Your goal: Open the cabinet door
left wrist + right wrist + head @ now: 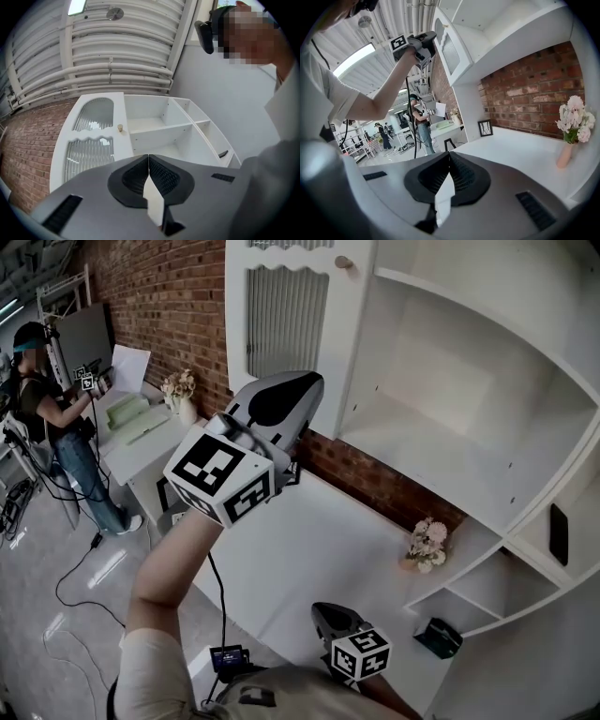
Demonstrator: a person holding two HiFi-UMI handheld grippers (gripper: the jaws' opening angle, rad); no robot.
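Both left gripper [300, 388] and right gripper [328, 611] show fingers shut, empty; reaching the white ribbed-glass cabinet door's [286, 324] round wooden knob [344, 262] needs left's parted.

The cabinet [441, 442] is plain white. Beyond the left gripper's [148, 158] fingers [164, 177], the cabinet door [89, 150] is white too, with ribbed grey glass panels and a pale tan knob [120, 127]. Both grippers are grey with black, finely ridged fingers, and each cube [220, 474] bears black-and-white squares. Ahead of the right gripper's [450, 154] fingers, the worktop [525, 154] is white, the brick wall [534, 93] red-brown, and the flowers [574, 117] cream and pink.
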